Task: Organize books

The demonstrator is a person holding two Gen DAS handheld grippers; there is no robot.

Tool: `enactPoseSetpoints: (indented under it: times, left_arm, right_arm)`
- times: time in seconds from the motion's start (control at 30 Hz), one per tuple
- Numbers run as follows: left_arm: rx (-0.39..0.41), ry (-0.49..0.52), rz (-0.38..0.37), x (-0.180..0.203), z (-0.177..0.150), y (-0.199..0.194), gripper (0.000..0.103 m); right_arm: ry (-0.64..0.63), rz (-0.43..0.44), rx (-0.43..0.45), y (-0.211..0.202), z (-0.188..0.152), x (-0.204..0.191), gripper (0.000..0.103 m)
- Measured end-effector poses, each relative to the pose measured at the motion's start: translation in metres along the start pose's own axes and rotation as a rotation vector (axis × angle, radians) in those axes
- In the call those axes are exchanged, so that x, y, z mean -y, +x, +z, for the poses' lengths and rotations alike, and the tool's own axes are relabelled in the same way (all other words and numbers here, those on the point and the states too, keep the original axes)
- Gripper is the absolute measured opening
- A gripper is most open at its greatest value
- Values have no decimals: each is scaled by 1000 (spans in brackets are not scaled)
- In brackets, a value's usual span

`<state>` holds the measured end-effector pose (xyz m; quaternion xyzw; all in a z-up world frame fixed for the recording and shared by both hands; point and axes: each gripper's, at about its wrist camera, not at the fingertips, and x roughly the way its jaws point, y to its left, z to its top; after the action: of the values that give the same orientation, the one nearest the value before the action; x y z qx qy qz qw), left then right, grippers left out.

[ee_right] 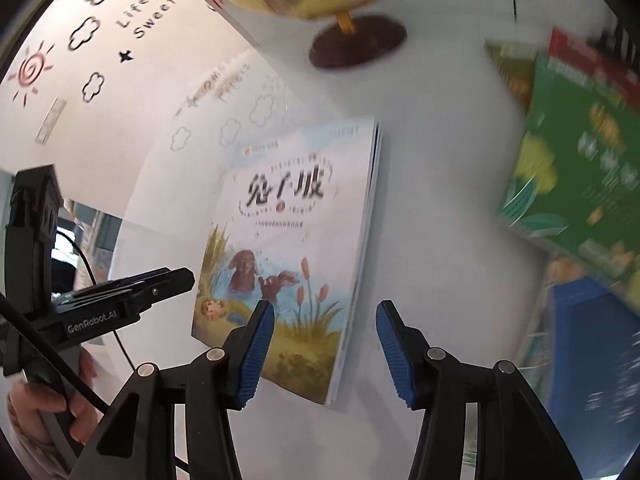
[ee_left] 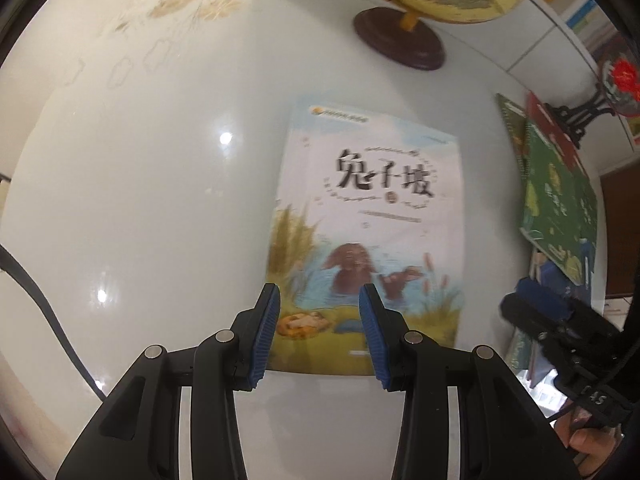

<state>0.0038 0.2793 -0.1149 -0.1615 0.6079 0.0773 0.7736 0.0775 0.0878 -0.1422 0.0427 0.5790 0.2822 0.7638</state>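
1. Left gripper (ee_left: 319, 330): mine, jaws apart, nothing between them, above the book's lower edge.
2. Right gripper (ee_right: 326, 350): mine, jaws parted, empty.
3. Pale illustrated paperback picture book (ee_left: 372, 236): flat on glossy white worktop (ee_left: 160, 200).
4. Yellow globe on dark round base (ee_left: 400, 36): beyond the book.

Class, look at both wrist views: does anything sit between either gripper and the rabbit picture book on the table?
Nothing visible does. The picture book lies flat and uncovered, directly beyond the left gripper and right gripper; the globe stands beyond it.
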Motion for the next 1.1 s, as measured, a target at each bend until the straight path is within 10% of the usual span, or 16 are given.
enactPoseSetpoints:
  times: [0.5,0.8,1.1]
  left_arm:
    - [197,213,-75,91,-7,-66,38]
    - [218,334,-111,158,-4,-71,38]
    - [173,432,-143,225,0,-51,38]
  right_arm:
    - [-70,-190,300,-146,-11,22,52]
    - [172,-128,485,-208,-69,77,54]
    - [418,-89,482,-218,-117,148,55]
